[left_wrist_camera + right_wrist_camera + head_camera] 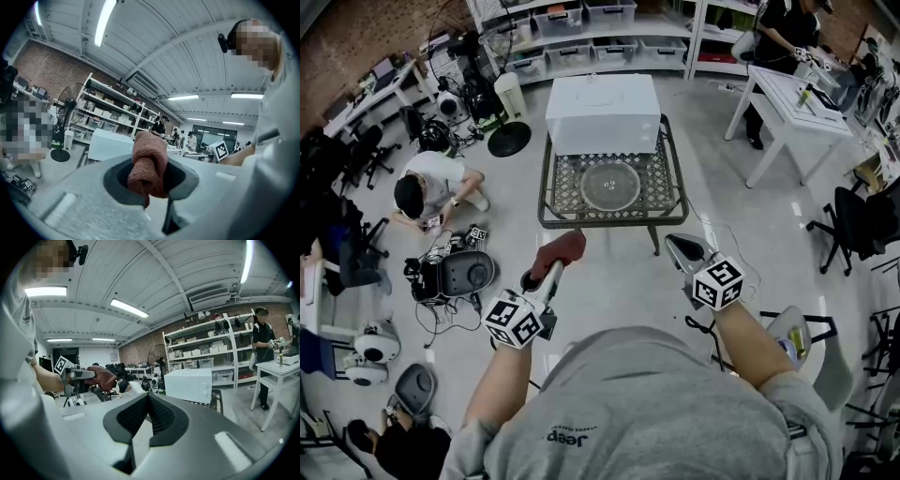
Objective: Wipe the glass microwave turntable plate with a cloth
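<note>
Gripping a bunched red cloth (pixel 561 251), the left gripper (pixel 546 277) has its jaws clamped on it; the right gripper (pixel 684 248) is pressed closed, empty.
Both sit mid-frame, well apart from the glass turntable plate (pixel 610 186), which lies upper centre on the mesh table (pixel 664 199), just before the white microwave (pixel 602 112).

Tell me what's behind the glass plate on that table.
A white microwave stands behind the glass plate on the mesh table. The tabletop beneath it is covered.
</note>
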Demonstrator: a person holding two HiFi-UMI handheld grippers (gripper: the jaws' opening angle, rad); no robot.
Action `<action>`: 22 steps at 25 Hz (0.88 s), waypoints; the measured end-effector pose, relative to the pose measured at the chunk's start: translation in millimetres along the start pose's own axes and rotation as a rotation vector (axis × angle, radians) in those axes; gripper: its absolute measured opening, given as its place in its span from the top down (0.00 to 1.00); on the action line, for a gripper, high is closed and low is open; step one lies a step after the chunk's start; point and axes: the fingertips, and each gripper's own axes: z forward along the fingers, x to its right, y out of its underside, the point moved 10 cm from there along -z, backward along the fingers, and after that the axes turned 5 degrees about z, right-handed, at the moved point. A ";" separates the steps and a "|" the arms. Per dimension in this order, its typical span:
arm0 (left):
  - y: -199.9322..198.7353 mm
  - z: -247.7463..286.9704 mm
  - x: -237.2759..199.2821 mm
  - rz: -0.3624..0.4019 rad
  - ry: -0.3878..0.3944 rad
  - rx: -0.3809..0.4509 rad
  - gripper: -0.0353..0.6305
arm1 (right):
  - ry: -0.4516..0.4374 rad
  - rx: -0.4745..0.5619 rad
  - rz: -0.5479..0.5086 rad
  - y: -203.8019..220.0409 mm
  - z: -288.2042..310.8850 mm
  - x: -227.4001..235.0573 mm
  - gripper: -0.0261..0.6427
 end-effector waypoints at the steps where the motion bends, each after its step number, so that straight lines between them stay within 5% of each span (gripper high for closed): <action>1: -0.5 2.9 6.9 0.001 -0.008 0.004 0.84 | -0.009 -0.003 -0.003 -1.3 -4.5 4.3 0.95; 13: 3.5 33.8 70.1 -0.007 -0.130 0.051 0.84 | -0.120 -0.021 -0.045 -13.5 -31.3 60.8 0.95; 22: -9.0 70.4 -5.5 -0.028 -0.089 0.061 0.84 | -0.094 -0.022 -0.018 -20.3 30.7 75.6 0.95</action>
